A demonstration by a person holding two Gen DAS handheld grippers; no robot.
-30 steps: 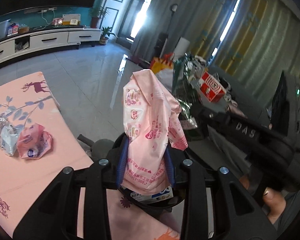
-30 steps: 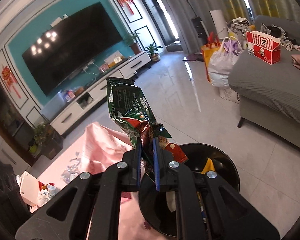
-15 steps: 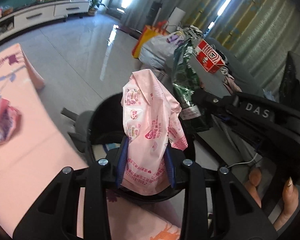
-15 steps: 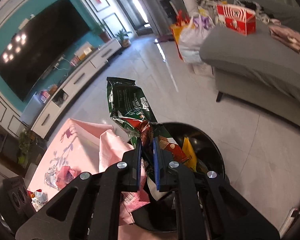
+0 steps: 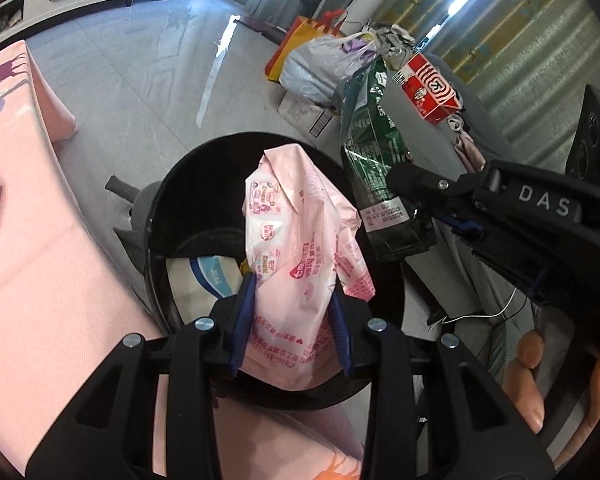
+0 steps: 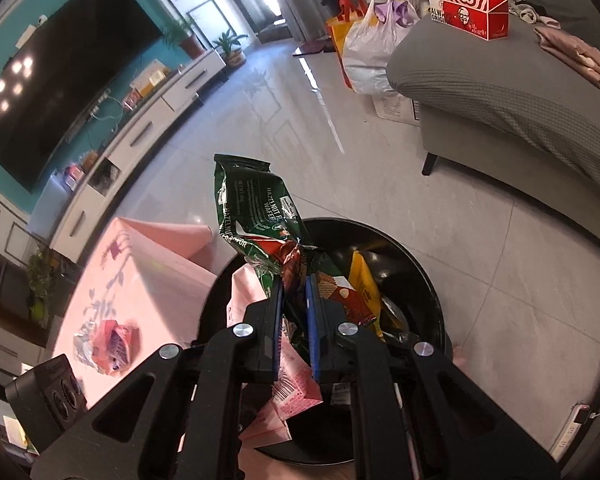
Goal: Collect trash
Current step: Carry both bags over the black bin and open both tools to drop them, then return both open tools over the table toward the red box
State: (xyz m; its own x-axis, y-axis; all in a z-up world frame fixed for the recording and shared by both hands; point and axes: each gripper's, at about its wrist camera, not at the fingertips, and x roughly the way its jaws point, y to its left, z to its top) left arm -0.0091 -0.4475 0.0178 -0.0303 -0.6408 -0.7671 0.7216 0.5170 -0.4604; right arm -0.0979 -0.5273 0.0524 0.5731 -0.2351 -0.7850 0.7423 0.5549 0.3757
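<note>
Left gripper (image 5: 292,320) clamped pink wrapper (image 5: 296,248) and right gripper (image 6: 294,322) clamped green wrapper (image 6: 256,212), both above bin (image 5: 168,208) at frame centre.

The left gripper (image 5: 292,320) points steeply down, its blue pads (image 5: 242,320) pressed against a pink wrapper (image 5: 296,248) from both sides. The right gripper (image 6: 294,320) tilts down likewise, jaws nearly together and pinching a green packet (image 6: 256,208). In the left wrist view a hand (image 5: 540,380) wraps the right gripper's handle, fingertips showing.
</note>
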